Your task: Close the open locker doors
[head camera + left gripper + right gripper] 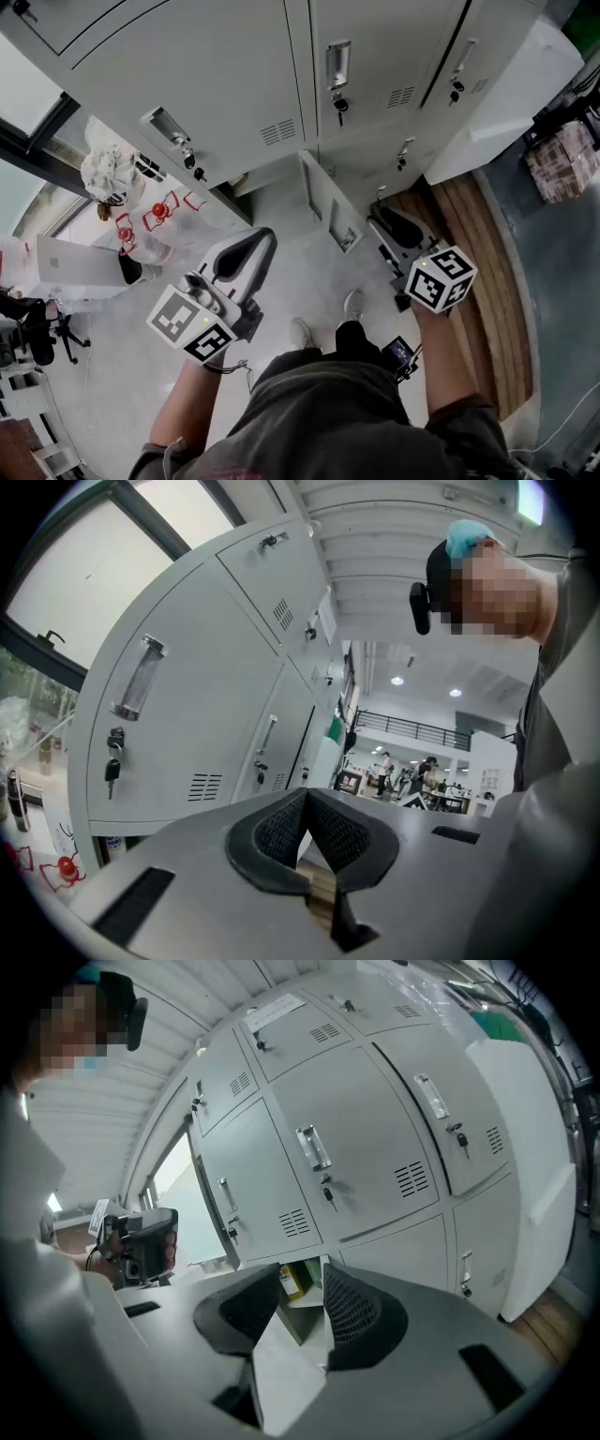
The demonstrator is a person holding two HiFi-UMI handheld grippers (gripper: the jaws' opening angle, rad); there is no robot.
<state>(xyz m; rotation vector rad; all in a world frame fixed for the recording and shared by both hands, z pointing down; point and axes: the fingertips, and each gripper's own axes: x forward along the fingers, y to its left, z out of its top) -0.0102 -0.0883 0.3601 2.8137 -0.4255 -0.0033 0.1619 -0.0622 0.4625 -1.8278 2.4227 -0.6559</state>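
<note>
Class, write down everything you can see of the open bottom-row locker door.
The open door is a light grey, metal-looking panel in the bottom row, swung out toward the person, seen nearly edge-on from above. A small dark fitting shows near its free end. The right gripper faces it, jaws apart; nothing appears to touch it.

Wooden floorboards (483,281) at right, bright window (84,583) at left, small yellow bottle (292,1282).

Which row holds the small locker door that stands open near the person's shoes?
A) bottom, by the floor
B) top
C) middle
A: the open door swings out at floor level, beneath the closed lockers.
</note>
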